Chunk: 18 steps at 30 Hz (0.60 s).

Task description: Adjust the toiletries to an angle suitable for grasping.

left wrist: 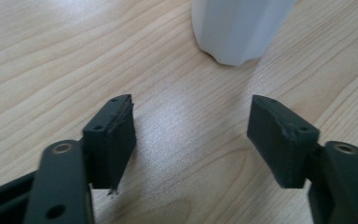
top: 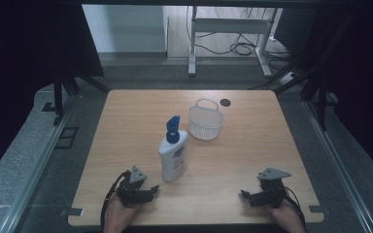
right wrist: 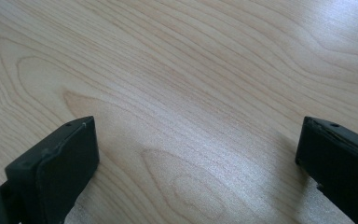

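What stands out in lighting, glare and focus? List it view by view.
High view: dim, dark surroundings, table evenly lit. Left gripper view: pale glare on the wood between the open left claw, bottle soft. Right gripper view: sheen on the grain, right claw blurred.

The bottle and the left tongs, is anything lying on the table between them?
No. In the left gripper view, bare wooden table lies between the open left tongs and the white bottle.

A white plastic spray bottle with a blue trigger head (top: 173, 156) lies on the pale wooden worktop (top: 252, 141). A white mesh basket (top: 205, 121) stands just behind it. Left tongs (top: 151, 190) and right tongs (top: 245, 195) rest near the front edge, well apart.
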Motion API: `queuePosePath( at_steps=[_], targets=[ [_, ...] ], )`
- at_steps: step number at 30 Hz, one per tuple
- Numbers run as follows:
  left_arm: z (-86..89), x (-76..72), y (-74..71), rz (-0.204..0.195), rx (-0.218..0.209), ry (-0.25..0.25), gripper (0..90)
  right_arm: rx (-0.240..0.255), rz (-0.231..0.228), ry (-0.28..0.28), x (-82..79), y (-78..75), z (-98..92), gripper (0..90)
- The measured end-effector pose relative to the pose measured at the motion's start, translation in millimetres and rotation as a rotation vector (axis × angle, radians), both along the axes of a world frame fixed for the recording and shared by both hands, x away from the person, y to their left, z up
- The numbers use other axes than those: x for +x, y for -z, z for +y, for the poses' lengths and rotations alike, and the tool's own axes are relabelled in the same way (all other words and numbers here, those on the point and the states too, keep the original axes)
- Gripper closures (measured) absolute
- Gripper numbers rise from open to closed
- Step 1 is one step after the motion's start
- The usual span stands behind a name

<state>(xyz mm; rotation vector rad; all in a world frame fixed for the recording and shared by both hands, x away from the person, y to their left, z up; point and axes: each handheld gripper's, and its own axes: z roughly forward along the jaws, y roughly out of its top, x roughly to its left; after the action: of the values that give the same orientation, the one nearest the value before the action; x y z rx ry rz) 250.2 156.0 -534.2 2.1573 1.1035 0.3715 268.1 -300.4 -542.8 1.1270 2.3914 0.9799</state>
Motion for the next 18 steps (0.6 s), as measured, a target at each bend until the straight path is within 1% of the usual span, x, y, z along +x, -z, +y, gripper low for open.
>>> queuePosePath(
  at_steps=[5,9,12,16,18],
  targets=[
    [0.9,0.3,-4.5,0.000,-0.010,-0.003,42.8,0.000,0.000,0.000,0.0,0.0,0.0,0.0],
    [2.3,0.6,-6.9,0.004,-0.027,-0.007,50.5,0.000,0.000,0.000,0.0,0.0,0.0,0.0],
    [2.9,0.7,-8.6,-0.006,-0.021,-0.010,54.2,0.000,0.000,0.000,0.0,0.0,0.0,0.0],
    [3.6,1.6,-9.5,-0.005,-0.024,-0.005,60.1,0.001,0.001,0.001,-0.1,0.0,0.1,0.0],
    [2.9,2.9,-9.7,-0.009,-0.015,0.003,62.6,0.001,0.001,0.001,0.0,-0.1,0.0,0.0]
  ],
)
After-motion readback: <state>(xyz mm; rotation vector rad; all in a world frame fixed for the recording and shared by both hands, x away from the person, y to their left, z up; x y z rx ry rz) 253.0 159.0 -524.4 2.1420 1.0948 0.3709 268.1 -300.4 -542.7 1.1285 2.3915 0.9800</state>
